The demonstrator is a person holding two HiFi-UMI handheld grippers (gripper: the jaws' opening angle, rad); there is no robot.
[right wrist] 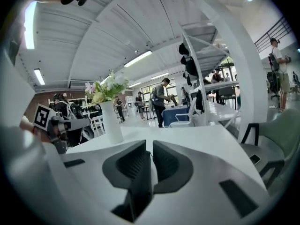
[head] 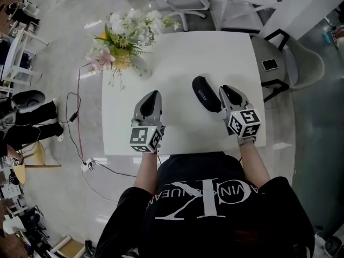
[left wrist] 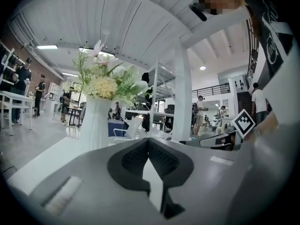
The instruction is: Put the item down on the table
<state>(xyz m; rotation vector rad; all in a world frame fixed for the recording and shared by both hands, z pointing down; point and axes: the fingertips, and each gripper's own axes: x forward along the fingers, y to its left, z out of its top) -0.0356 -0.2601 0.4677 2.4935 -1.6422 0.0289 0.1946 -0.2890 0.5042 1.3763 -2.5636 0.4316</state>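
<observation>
A black oblong case [head: 206, 94] lies flat on the white table [head: 215, 52], right of its middle, with nothing holding it. My right gripper [head: 228, 90] rests just to the case's right, beside it and apart from it. In the right gripper view its jaws [right wrist: 150, 146] stand nearly together with nothing between them, and the case is out of sight there. My left gripper [head: 152, 97] sits near the table's front left, well left of the case. Its jaws [left wrist: 149, 142] meet at the tips and hold nothing.
A white vase of flowers [head: 126, 36] stands at the table's far left corner, also seen as the vase [left wrist: 96, 121] and vase [right wrist: 112, 121]. A phone [head: 270, 64] lies on a grey seat to the right. Cables [head: 75, 117] run on the floor at left. People stand far off.
</observation>
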